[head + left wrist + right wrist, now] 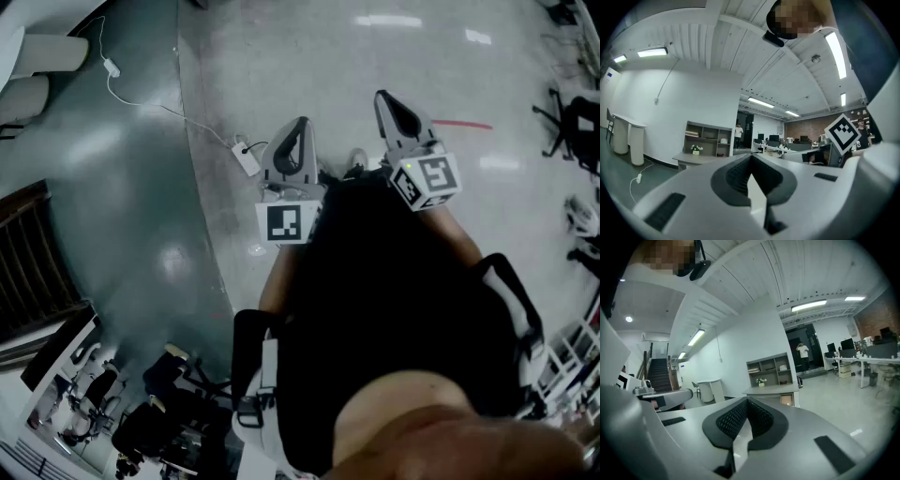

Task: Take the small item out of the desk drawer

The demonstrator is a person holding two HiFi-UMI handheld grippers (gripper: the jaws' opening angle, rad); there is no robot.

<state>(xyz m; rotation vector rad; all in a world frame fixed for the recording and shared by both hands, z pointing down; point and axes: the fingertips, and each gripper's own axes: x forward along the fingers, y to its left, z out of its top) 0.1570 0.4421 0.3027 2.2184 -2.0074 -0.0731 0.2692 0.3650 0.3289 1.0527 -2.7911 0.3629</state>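
Observation:
Both grippers are held side by side in front of the person, high above the floor. In the head view the left gripper (298, 129) and the right gripper (392, 101) both show their jaws closed. In the left gripper view the left gripper (751, 157) is shut with nothing in it. The right gripper (747, 401) is likewise shut and empty. Far ahead stands a grey desk (771, 390) with a brownish panel (787, 400) under its top. The same desk (696, 158) shows in the left gripper view. No small item can be made out.
An open shelf unit (768, 366) stands behind the desk, with a small flower pot (761, 381) on the desk. A white adapter with its cable (247, 157) lies on the floor. Office desks with monitors (787, 143) and a person (803, 352) by a doorway are far off.

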